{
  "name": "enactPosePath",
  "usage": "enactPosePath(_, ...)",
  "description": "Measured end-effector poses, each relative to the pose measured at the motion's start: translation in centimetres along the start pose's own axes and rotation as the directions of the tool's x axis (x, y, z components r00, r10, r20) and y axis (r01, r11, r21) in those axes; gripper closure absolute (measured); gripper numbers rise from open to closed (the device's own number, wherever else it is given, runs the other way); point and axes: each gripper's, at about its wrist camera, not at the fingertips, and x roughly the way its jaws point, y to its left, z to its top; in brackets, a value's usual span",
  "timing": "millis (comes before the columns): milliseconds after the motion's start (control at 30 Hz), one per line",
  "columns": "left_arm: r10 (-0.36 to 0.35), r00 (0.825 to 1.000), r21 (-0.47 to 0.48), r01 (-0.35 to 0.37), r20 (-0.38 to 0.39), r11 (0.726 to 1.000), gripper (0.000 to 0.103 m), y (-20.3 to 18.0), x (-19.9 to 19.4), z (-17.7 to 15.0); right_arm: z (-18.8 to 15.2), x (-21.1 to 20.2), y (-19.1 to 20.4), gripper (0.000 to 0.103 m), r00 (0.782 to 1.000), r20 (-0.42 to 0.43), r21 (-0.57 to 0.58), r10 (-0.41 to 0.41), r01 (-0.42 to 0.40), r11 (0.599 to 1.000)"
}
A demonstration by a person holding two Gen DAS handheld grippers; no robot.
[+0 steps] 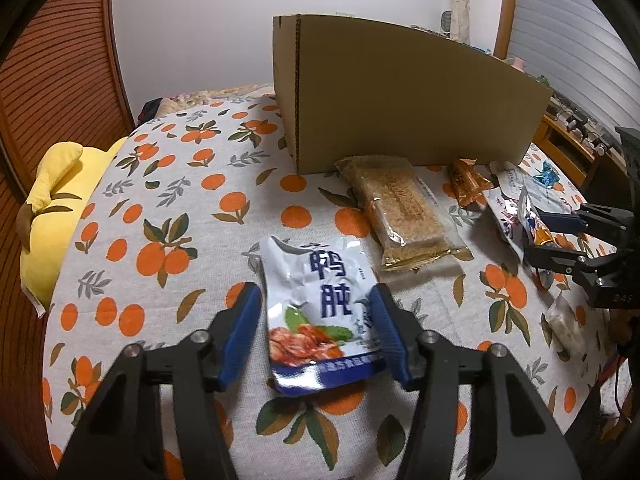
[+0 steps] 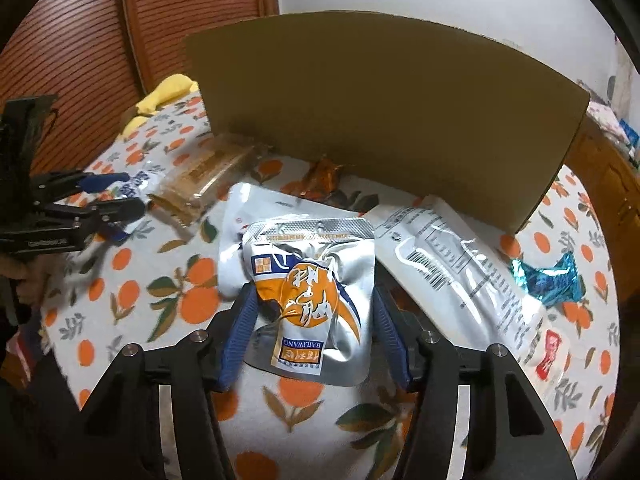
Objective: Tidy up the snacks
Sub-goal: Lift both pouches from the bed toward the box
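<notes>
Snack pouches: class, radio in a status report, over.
Left claw straddling blue-white pouch. Right claw closed on silver-orange pouch. Cardboard box beyond, wall facing us.

- Orange-print cloth (image 1: 168, 208) — spread flat, covering the whole surface.
- Yellow plush toy (image 1: 52, 216) — at the cloth's edge.
- Slatted wooden door (image 2: 188, 12) and a white wall (image 1: 192, 20) behind.

Box (image 1: 400, 92) wall blocks the far side, upright on the cloth (image 1: 168, 184). Bar (image 1: 404, 212) and orange wrapper (image 1: 466, 182) lie right at the box's foot, flat pouch (image 2: 452, 256) and blue candy (image 2: 548, 280) near it. Left of the box: bare cloth, clear to the yellow plush (image 1: 56, 204).
</notes>
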Motion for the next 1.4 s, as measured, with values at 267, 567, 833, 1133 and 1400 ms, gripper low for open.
enactPosePath(267, -0.028, 1.0, -0.025, 0.028, 0.002, 0.999, 0.057, 0.6, -0.6, -0.2, -0.4, -1.1, 1.3, 0.045, 0.997, 0.049, -0.019, -0.058, 0.059, 0.998)
enactPosePath(567, -0.04, 0.999, -0.071, 0.042, 0.029, 0.997, 0.066, 2.2, -1.8, -0.4, -0.7, -2.3, 0.8, 0.044, 0.993, 0.101, 0.012, -0.067, 0.066, 0.998)
enactPosePath(833, -0.037, 0.998, -0.046, 0.039, 0.048, 0.998, 0.067, 1.4, -2.8, -0.7, -0.8, -2.7, 0.5, 0.044, 0.992, 0.115, 0.034, -0.059, 0.055, 0.998)
enactPosePath(1133, -0.037, 0.995, -0.025, 0.04, 0.094, 0.999, 0.067, 0.2, -4.2, -0.3, -1.0, -2.8, 0.4, 0.044, 0.991, 0.12, 0.044, -0.055, 0.05, 0.998)
enactPosePath(1400, -0.048, 0.989, 0.003, 0.048, 0.14, 0.999, 0.067, -0.8, -5.6, 1.7, -0.5, -3.7, 0.2, 0.044, 0.987, 0.147, 0.047, -0.056, 0.05, 0.998)
